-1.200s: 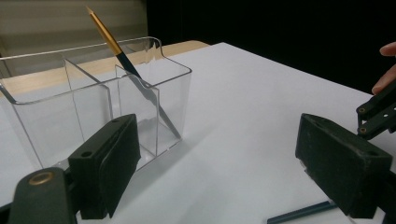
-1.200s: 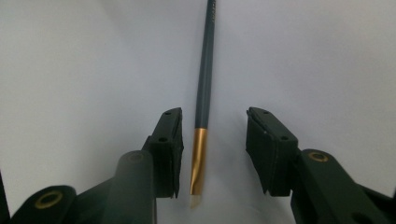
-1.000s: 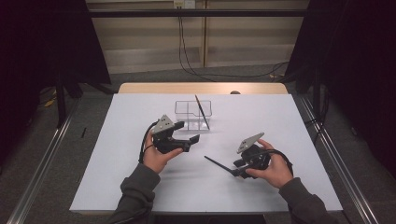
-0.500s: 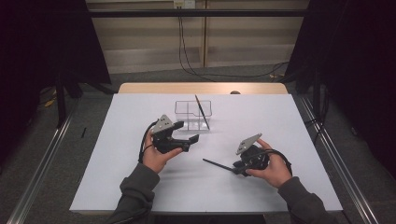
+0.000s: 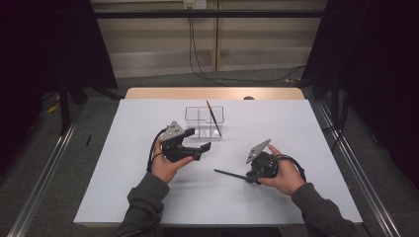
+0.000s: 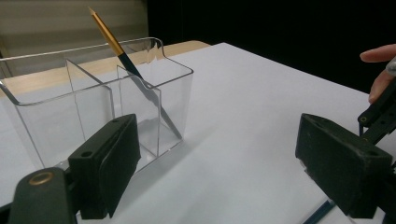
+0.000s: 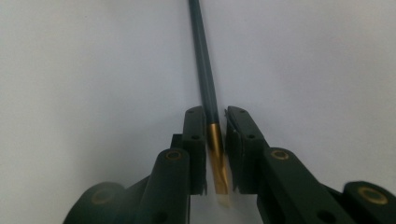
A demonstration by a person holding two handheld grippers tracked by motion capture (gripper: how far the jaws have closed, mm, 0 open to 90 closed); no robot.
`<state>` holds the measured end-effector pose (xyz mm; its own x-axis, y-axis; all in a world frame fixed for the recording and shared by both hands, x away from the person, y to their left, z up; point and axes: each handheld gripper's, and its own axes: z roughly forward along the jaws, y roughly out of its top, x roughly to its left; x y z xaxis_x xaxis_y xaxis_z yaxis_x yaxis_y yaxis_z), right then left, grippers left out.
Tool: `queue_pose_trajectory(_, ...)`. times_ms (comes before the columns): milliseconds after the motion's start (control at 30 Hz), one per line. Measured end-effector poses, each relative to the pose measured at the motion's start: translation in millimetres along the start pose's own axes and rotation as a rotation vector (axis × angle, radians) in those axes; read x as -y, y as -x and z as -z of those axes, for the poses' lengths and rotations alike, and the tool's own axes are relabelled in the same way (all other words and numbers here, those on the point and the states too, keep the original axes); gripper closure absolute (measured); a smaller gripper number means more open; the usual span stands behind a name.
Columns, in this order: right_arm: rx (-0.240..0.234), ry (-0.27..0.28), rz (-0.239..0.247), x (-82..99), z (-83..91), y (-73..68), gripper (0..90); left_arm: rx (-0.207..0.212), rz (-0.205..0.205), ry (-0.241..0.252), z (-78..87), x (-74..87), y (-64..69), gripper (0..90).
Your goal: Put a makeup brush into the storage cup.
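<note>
Left hand-held gripper (image 5: 201, 148) is held above the white bench (image 5: 123, 187), jaws spread wide with nothing between them, pointed toward the clear divided organiser (image 5: 197, 120). One pencil (image 5: 214, 118) is seen leaning tilted in the organiser's right compartment. Right hand-held gripper (image 5: 249, 177) has just been closing; a second dark pencil (image 7: 205, 74) is pinched at its gold ferrule, shaft lying low over the bench.

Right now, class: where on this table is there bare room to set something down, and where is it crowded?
Bare: left and right of the clear organizer. Crowded: the middle, around the left gripper and right gripper.
</note>
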<state>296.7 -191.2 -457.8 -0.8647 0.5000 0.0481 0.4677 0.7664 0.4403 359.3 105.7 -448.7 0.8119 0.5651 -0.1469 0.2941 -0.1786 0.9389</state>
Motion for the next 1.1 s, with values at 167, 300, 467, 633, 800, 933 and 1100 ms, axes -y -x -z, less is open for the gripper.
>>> queue_pose_trajectory(167, -0.019, -0.010, -0.042, -0.9, -0.4, 1.3, 78.4, -0.001, -0.006, -0.003, 1.2, -0.8, -0.6, 13.6)
queue_pose_trajectory(300, -0.012, -0.003, -0.030, -0.1, -0.3, 0.5, 80.7, 0.004, -0.002, -0.004, -0.8, -0.5, 0.5, 13.6)
queue_pose_trajectory(467, -0.005, -0.090, -0.002, -11.9, -1.3, -2.6, 84.8, 0.008, -0.006, -0.005, -0.8, -1.1, 1.2, 13.3)
queue_pose_trajectory(633, -0.017, -0.088, 0.008, -12.1, -1.7, 1.0, 84.9, 0.004, -0.005, -0.011, 0.1, -0.5, 0.9, 13.3)
queue_pose_trajectory(800, -0.017, -0.093, -0.003, -12.3, -0.9, -1.5, 85.0, 0.010, -0.005, -0.014, 1.1, -0.7, 1.7, 12.9)
queue_pose_trajectory(933, -0.027, -0.079, 0.021, -11.4, -0.4, 0.0, 85.0, 0.016, -0.001, -0.020, 1.5, -0.7, 2.2, 12.4)
queue_pose_trajectory(1100, -0.035, -0.091, 0.038, -14.0, -0.3, 0.2, 85.0, 0.026, -0.009, -0.023, 2.7, -2.6, 3.0, 11.7)
